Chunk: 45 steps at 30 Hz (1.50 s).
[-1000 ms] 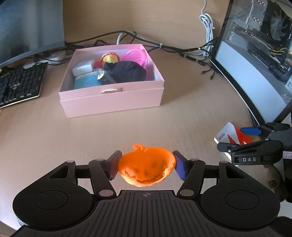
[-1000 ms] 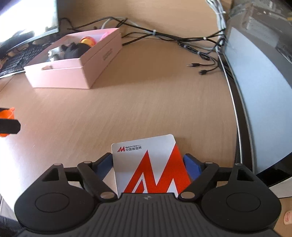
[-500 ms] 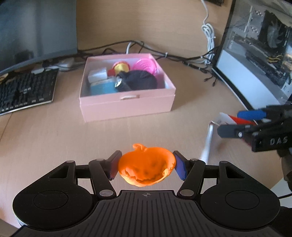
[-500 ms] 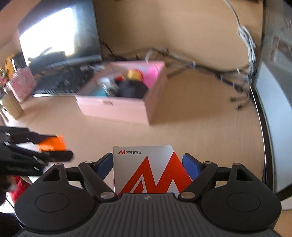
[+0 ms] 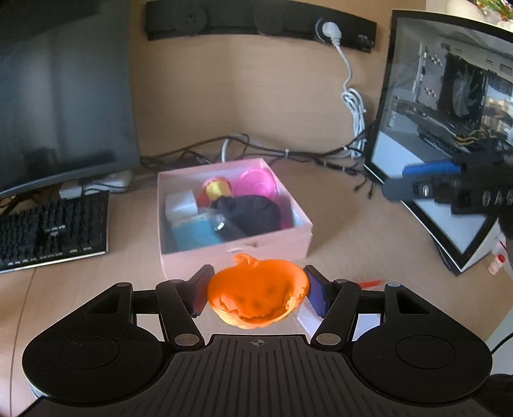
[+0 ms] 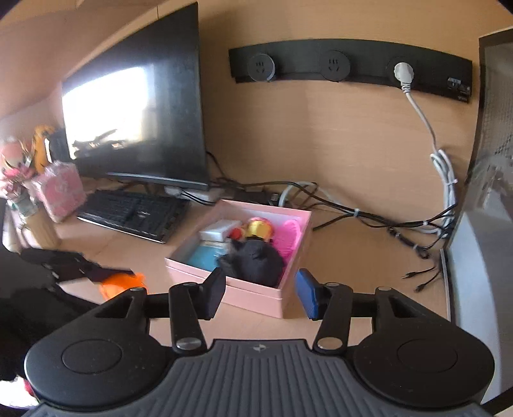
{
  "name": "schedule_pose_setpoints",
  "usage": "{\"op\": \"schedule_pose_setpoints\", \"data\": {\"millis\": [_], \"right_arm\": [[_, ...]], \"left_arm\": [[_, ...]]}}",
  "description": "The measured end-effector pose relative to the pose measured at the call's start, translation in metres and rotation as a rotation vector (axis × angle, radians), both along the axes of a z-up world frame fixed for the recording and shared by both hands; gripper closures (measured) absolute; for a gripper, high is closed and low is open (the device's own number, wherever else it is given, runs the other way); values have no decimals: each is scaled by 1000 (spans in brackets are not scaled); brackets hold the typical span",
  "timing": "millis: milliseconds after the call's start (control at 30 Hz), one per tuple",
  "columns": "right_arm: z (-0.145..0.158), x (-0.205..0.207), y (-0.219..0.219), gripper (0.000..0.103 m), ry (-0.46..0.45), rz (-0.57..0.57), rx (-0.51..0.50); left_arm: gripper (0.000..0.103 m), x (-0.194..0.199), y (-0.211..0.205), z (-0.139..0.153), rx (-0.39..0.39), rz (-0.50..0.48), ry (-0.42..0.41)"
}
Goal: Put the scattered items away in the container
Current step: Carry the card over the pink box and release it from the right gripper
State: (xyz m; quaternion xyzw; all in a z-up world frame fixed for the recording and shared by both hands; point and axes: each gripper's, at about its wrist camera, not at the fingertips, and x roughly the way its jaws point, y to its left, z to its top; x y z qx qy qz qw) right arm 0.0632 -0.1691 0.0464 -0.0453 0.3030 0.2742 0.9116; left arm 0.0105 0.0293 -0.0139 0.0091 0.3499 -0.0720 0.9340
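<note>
– Between the pads of the left gripper [image 5: 258, 288]: orange pumpkin bowl [image 5: 256, 298], clamped on both sides, hollow side up, off the desk [image 5: 352, 231].

– Right gripper [image 6: 259, 293]?

– Jaws have just been closing, now about half width, nothing between them. It sits raised above the desk and points down at the pink box [image 6: 256, 296].

– Where's the box from the left view?

– Just past the pumpkin, dead ahead, open top. The pumpkin is outside it, short of the front wall.

– Contents?

– Black soft thing [image 5: 256, 215] front right, pink round piece [image 5: 256, 182] back right, yellow and red toy [image 5: 216, 189] at the back, white block [image 5: 181, 203] back left, blue item [image 5: 195, 231] front left. Whether they touch I can't tell, too blurred.

– Anything loose on the desk?

– White card [image 5: 306, 319] lying low behind the left gripper's right finger, with a red streak beside it, smeared. Can't tell whether it lies flat.

– Surroundings, quick.

– Keyboard [image 5: 51, 231] left of the box, dark monitor [image 5: 64, 89] behind it. Cables [image 5: 256, 150] run along the back edge. Glass-sided computer case [image 5: 449, 112] at right, socket strip [image 5: 256, 19] on the wall with one white plug in it.
</note>
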Motion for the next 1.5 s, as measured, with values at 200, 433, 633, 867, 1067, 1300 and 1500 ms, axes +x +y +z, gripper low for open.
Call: {"op": "schedule_pose_setpoints", "data": {"millis": [200, 433, 633, 867, 1067, 1300, 1500], "right_arm": [[-23, 2, -16, 24, -4, -51, -107], [-91, 11, -3, 12, 195, -28, -159], [-134, 14, 43, 12, 270, 31, -180], [-155, 16, 61, 7, 291, 33, -245], [-152, 1, 56, 23, 266, 45, -267], [-131, -10, 36, 23, 258, 30, -235], [-87, -15, 14, 23, 167, 4, -165]], "left_arm": [[37, -1, 7, -13, -27, 19, 17], [37, 10, 2, -75, -29, 24, 180], [37, 9, 15, -95, -9, 63, 256], [38, 8, 24, -86, -21, 105, 230], [38, 4, 21, -86, -20, 91, 238], [38, 0, 13, -80, -26, 62, 221], [38, -1, 8, -68, -30, 44, 192]]}}
